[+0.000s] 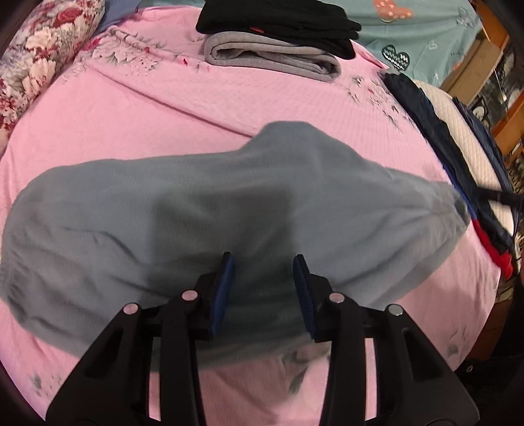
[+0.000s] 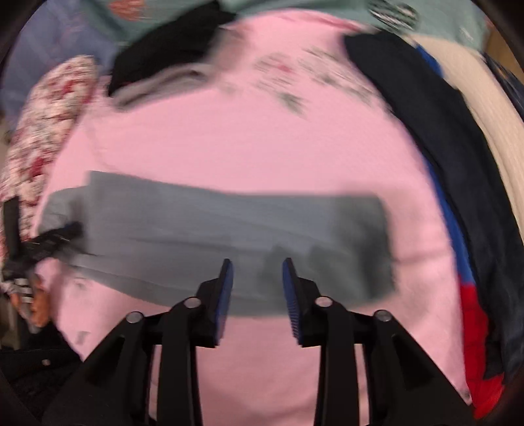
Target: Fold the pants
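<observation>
Grey-blue pants (image 1: 203, 222) lie spread across the pink bedspread (image 1: 157, 108). My left gripper (image 1: 263, 262) is open and empty, hovering just above the pants' near part. In the right wrist view, which is blurred, the pants (image 2: 213, 229) lie as a long folded band across the bed. My right gripper (image 2: 258, 265) is open and empty above their near edge. The left gripper (image 2: 55, 239) shows at the band's left end.
A stack of folded black and grey clothes (image 1: 278, 39) sits at the far side of the bed. Dark navy, blue and red garments (image 1: 458, 170) lie along the right edge. A floral pillow (image 1: 36, 55) is at the far left. A teal blanket (image 1: 416, 29) lies beyond.
</observation>
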Demonstrator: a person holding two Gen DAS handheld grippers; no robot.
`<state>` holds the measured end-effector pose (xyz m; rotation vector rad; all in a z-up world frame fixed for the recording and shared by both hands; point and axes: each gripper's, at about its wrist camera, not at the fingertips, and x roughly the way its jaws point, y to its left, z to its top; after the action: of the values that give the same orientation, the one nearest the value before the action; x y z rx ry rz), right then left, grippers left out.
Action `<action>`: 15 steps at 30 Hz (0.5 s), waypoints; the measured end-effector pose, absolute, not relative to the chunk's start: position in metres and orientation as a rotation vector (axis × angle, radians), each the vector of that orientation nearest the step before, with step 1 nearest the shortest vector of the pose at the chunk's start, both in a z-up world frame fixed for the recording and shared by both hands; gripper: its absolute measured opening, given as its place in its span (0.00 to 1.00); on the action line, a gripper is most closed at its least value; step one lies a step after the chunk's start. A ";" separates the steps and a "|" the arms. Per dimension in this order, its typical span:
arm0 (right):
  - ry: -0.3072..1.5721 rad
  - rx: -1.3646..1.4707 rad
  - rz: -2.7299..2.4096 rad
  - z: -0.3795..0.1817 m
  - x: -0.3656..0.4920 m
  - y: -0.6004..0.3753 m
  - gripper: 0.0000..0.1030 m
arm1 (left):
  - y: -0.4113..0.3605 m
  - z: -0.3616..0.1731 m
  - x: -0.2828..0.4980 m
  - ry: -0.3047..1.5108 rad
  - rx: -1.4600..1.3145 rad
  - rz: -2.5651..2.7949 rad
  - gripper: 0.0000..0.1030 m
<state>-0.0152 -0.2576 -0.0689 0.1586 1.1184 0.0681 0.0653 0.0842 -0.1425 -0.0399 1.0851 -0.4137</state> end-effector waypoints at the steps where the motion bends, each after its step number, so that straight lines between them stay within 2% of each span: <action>1: 1.091 0.152 0.149 -0.061 -0.003 -0.234 0.37 | 0.084 -0.142 0.060 1.070 -0.030 -0.415 0.37; 10: 1.061 -0.089 0.439 -0.064 0.121 -0.048 0.37 | 0.101 -0.145 0.056 1.043 -0.110 -0.479 0.38; 11: 1.057 -0.139 0.424 -0.071 0.133 -0.035 0.34 | 0.102 -0.145 0.056 1.043 -0.118 -0.484 0.38; 12: 1.069 -0.169 0.410 -0.077 0.141 -0.027 0.25 | 0.104 -0.146 0.057 1.046 -0.133 -0.492 0.38; 15: 1.185 -0.161 0.409 -0.105 0.146 -0.020 0.20 | 0.114 -0.148 0.059 1.056 -0.212 -0.522 0.38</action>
<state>0.1456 -0.0201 -0.1051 -0.1607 1.1853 0.4091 0.0595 0.1135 -0.1481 -0.2117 1.0556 -0.5218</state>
